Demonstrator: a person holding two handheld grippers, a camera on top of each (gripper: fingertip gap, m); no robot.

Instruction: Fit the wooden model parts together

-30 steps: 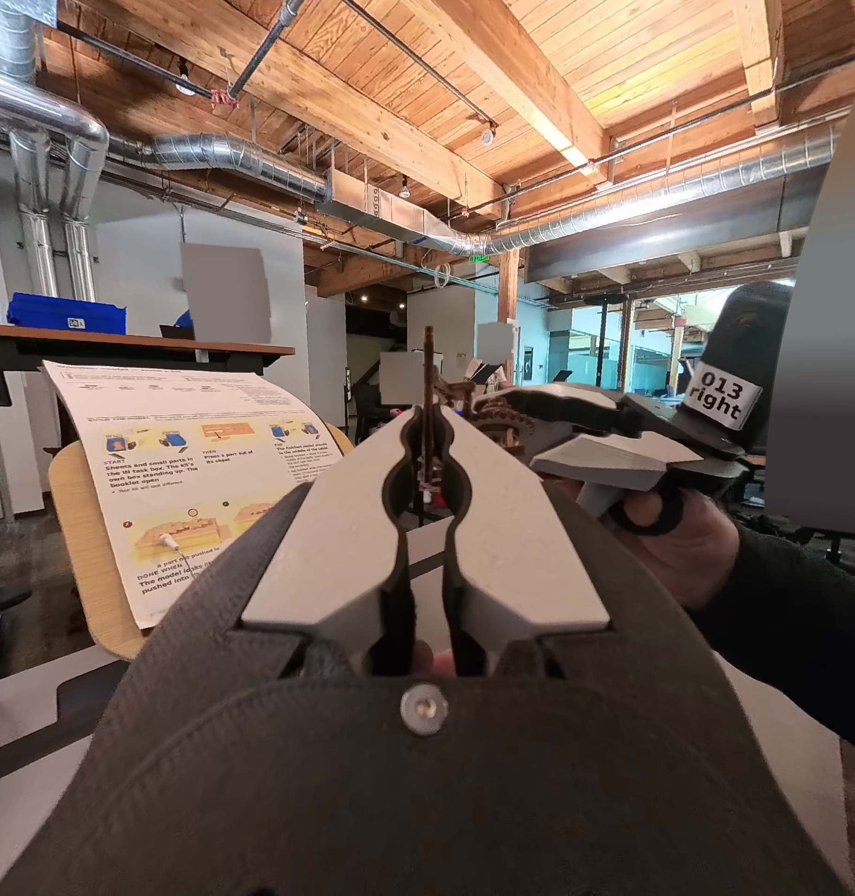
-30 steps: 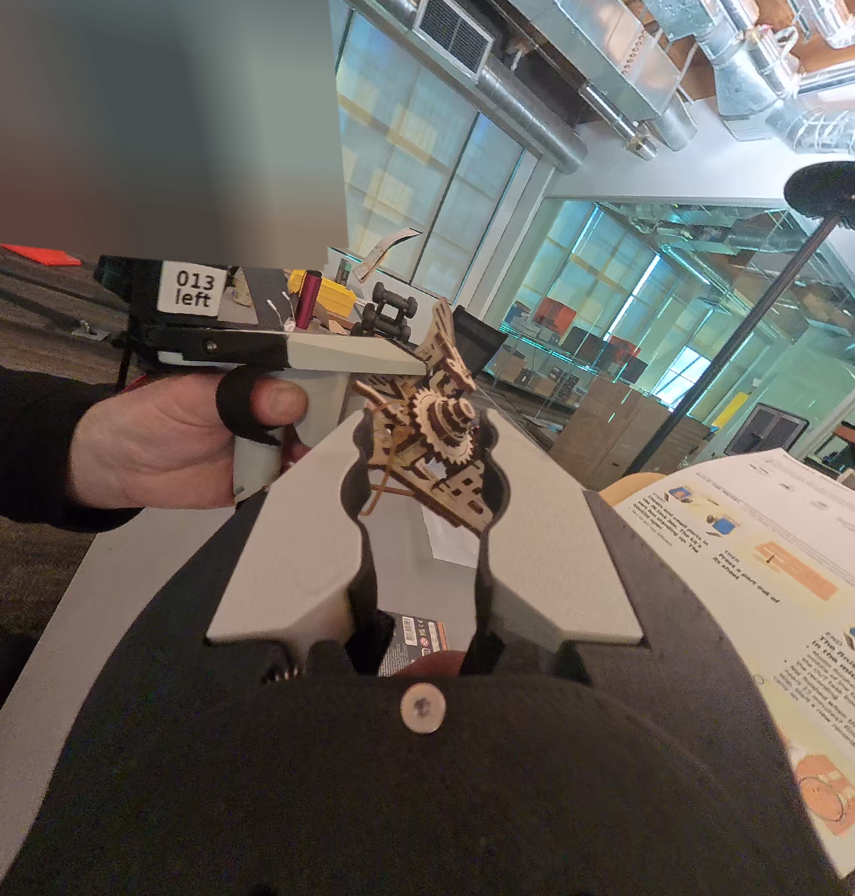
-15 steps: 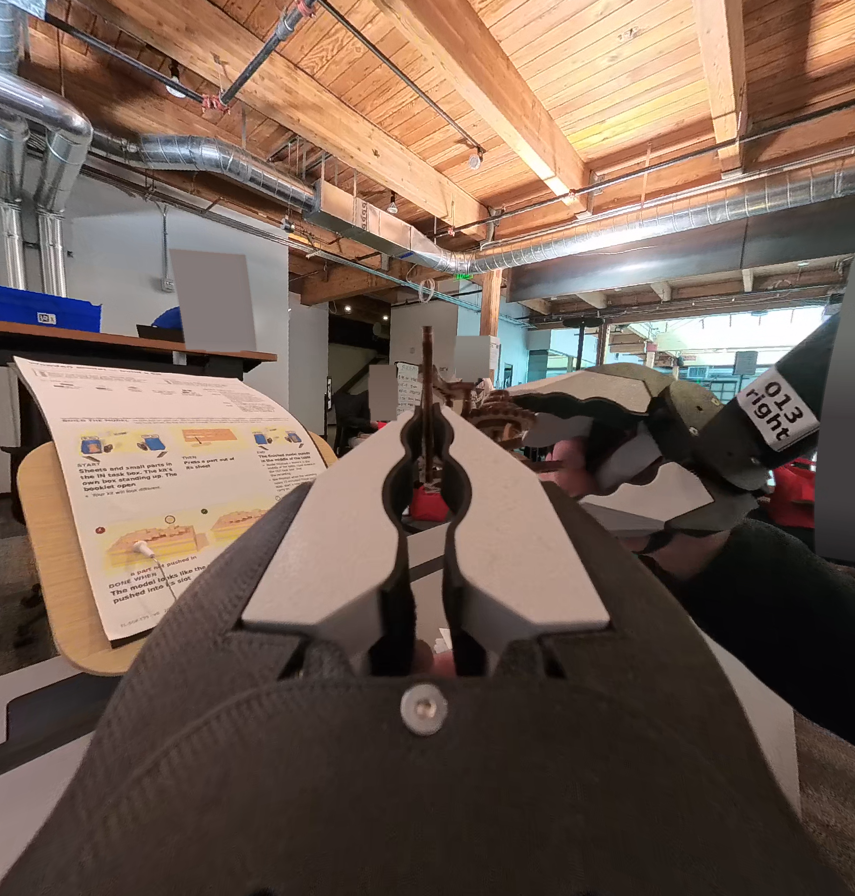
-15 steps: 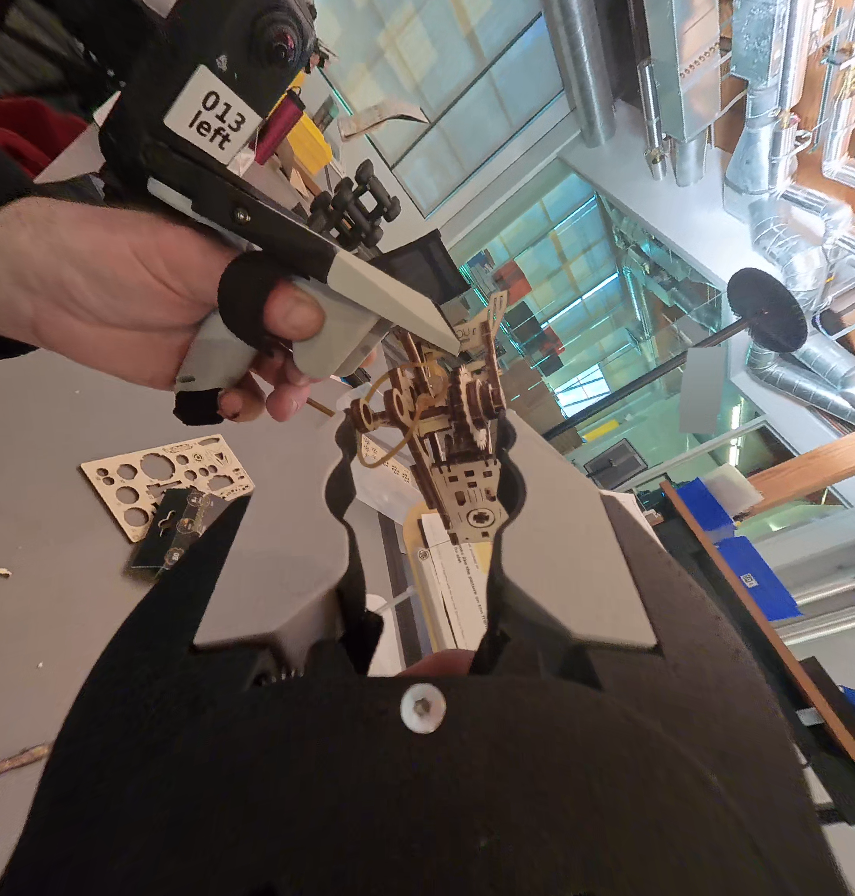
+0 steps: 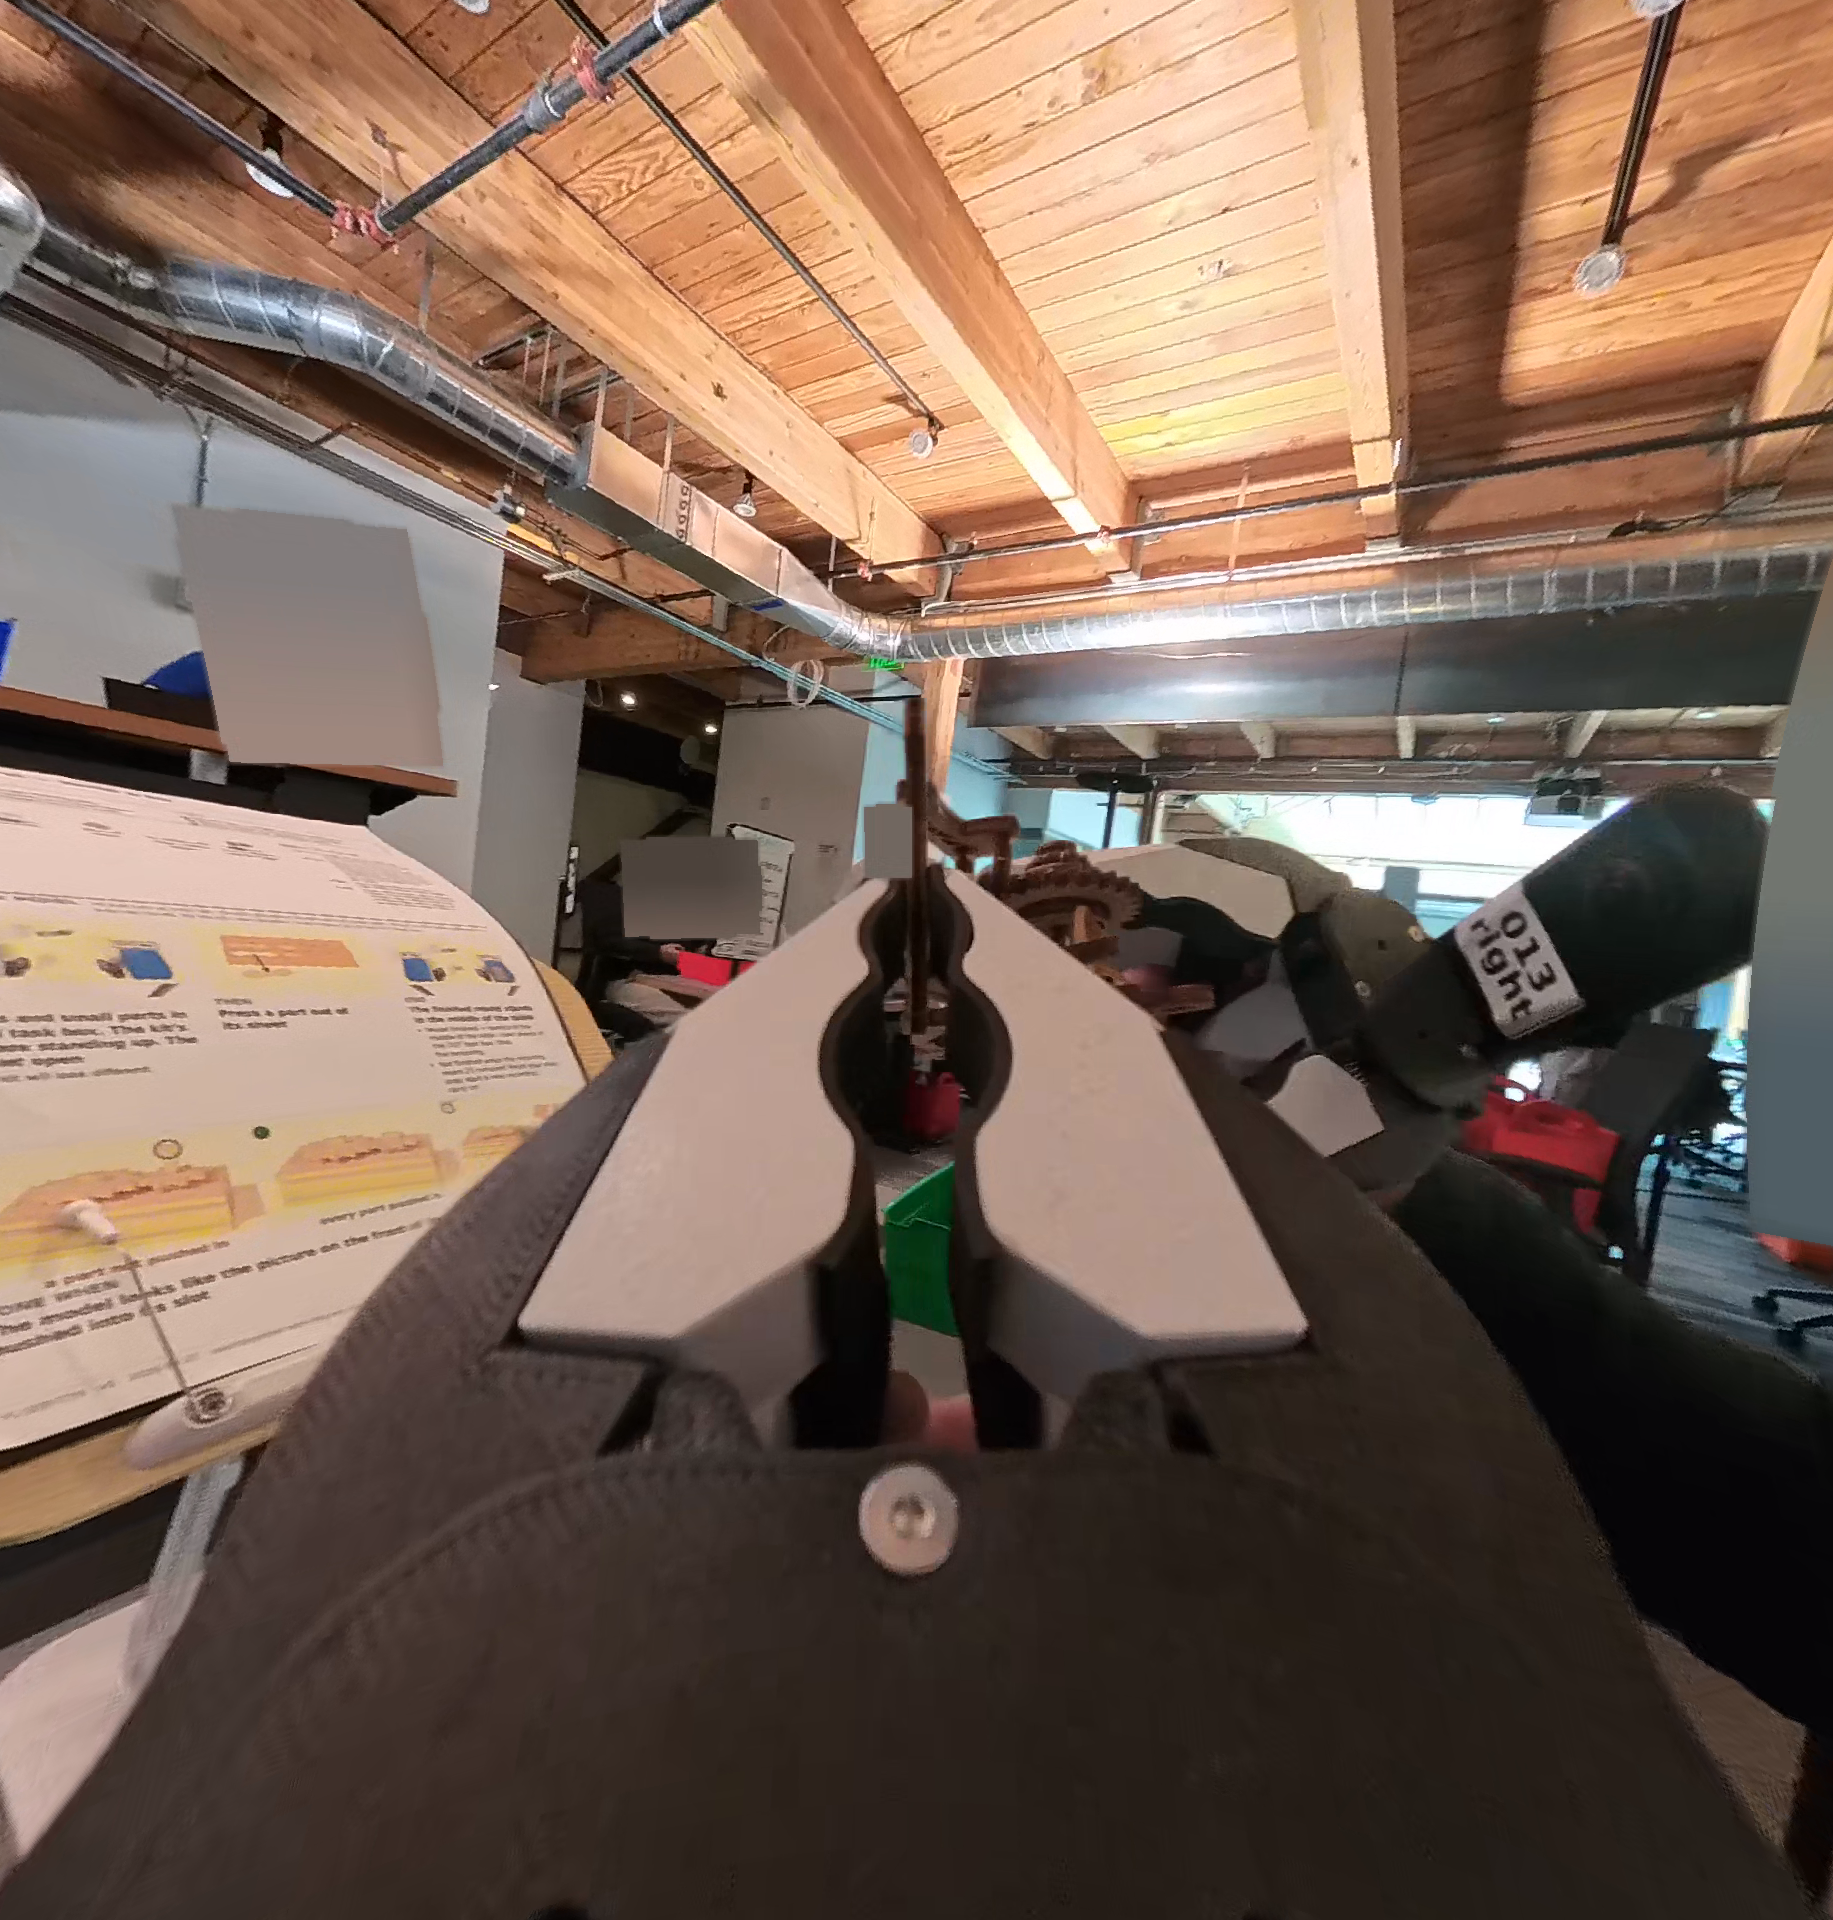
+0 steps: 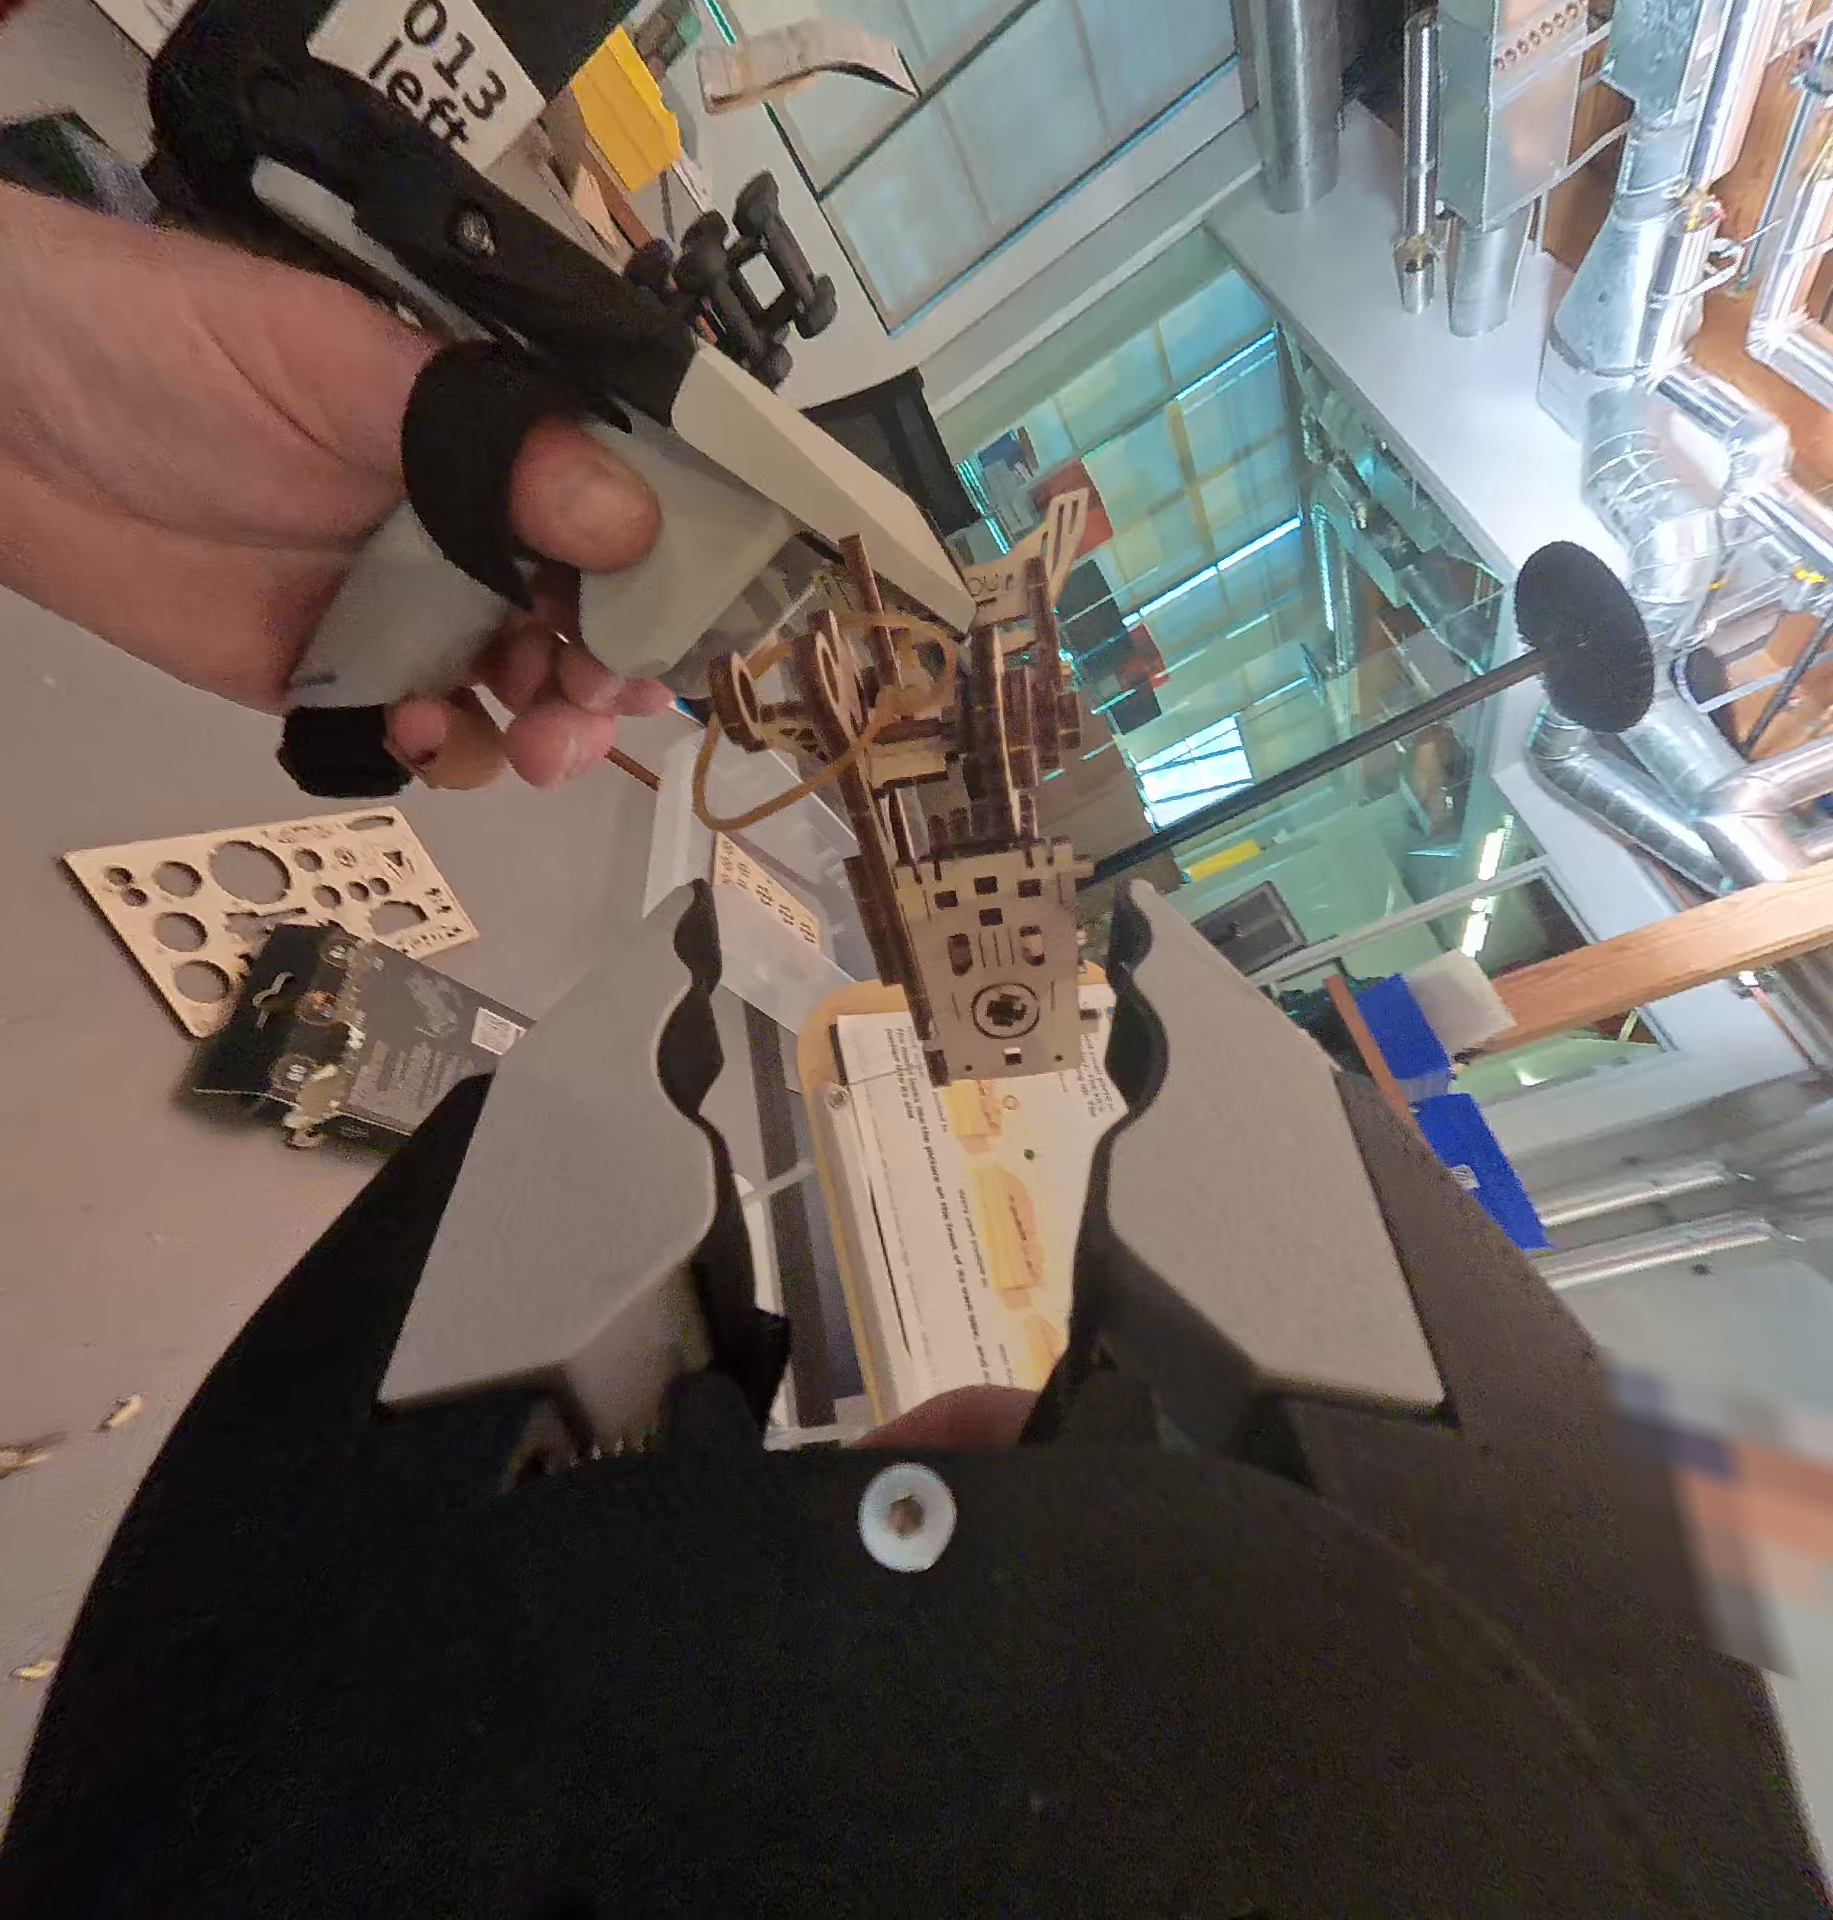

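Above the grey table (image 6: pixel 112 1195), I've got the wooden model (image 6: pixel 953 831) held in the air by the left gripper (image 5: pixel 917 914), fingers pressed together on a thin edge-on plate of it. The right gripper (image 6: pixel 912 977) is spread, its fingers either side of the model's slotted base block; the right finger looks just beside or touching it, the left one apart, so no clamp. Gears and a loose rubber band (image 6: pixel 787 769) sit at the model's far end, next to the left tool's tip. My read: this is a regrip or hand-over mid-assembly, not an insertion. Next move needs the right fingers closed squarely on the base block before the left lets go, keeping clear of the band and gears. On the table left of the model lie a punched-out part sheet (image 6: pixel 268 904) and a dark kit box (image 6: pixel 351 1049), contents not visible. Beyond the model, an instruction sheet (image 5: pixel 216 1039) stands on a wooden board. A green bin (image 5: pixel 922 1247) shows between the left fingers; I can't see inside it.
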